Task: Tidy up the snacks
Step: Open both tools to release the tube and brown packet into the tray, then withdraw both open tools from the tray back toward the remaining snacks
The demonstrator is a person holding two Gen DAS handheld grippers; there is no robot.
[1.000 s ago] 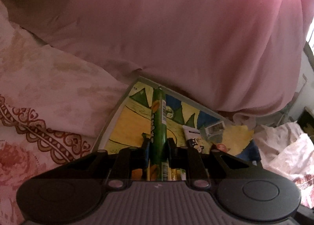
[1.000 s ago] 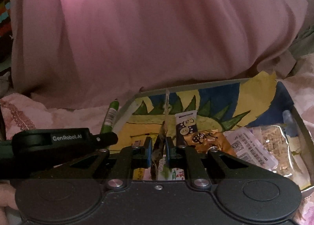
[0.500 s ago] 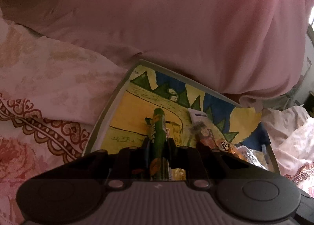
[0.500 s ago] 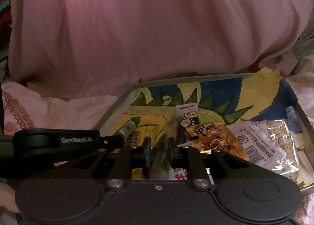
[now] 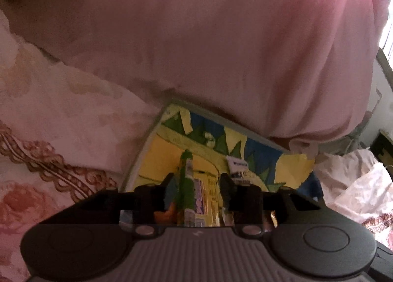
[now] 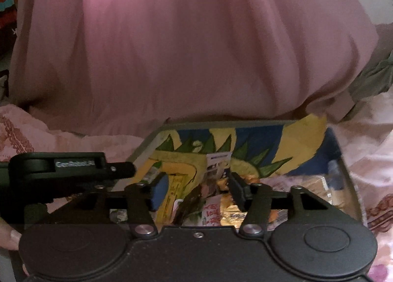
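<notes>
A grey-rimmed tray (image 5: 216,117) (image 6: 221,124) with a yellow, blue and green picture lies on the bed. My left gripper (image 5: 197,180) is open over its left part; a green stick packet (image 5: 185,183) lies between the fingers, free of both pads. Its tip also shows in the right wrist view (image 6: 152,171). My right gripper (image 6: 196,183) is open above a dark crumpled snack packet (image 6: 190,204) lying in the tray. A white-and-blue sachet (image 6: 217,162) (image 5: 237,167), a gold wrapper (image 6: 231,213) and clear cracker packs (image 6: 316,187) fill the tray's right side.
A big pink pillow (image 5: 221,36) (image 6: 184,48) presses against the tray's far rim. Floral pink bedding (image 5: 61,122) surrounds the tray on the left and right (image 6: 368,159). The left gripper's body (image 6: 71,169) reaches in at the tray's left edge in the right wrist view.
Both grippers have opened. The green stick packet, held by the left gripper before, and the dark packet, held by the right, now lie loose in the tray. Both grippers came lower over the tray.
</notes>
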